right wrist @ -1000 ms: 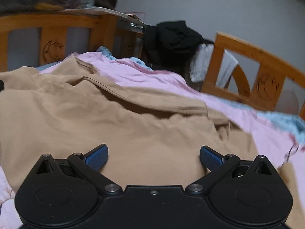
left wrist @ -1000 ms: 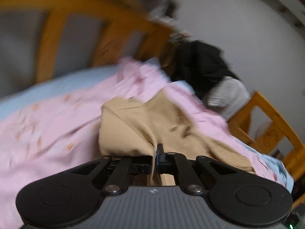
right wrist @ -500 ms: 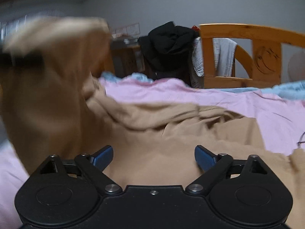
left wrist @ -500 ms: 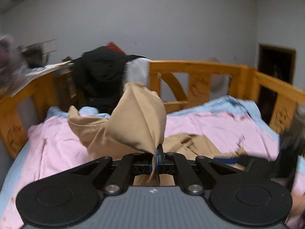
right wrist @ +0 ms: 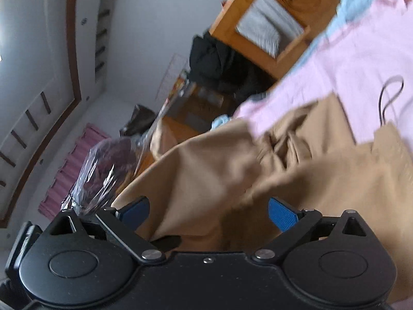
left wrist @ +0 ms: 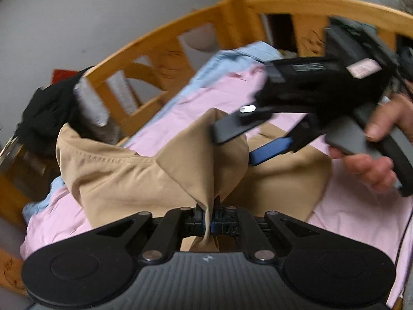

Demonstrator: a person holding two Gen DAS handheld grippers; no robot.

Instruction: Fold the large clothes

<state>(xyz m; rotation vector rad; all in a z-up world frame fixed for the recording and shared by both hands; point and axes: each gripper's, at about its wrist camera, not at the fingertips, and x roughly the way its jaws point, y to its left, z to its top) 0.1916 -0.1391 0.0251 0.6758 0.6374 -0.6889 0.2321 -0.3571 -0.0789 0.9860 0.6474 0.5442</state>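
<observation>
Left tool pinches soft tan garment into a peak; right tool spread.

- A home bedroom: a wooden bed frame with carved rails surrounds the bedding.
- A pink sheet over blue bedding covers the mattress.
- Black clothes hang piled on the frame's corner.
- Pink curtains hang by the white wall.

A wooden bed frame with cut-out panels curves around a pink sheet laid over a blue one, against a plain grey wall. Black clothes are heaped at the corner, and a pink curtain hangs beyond.
</observation>
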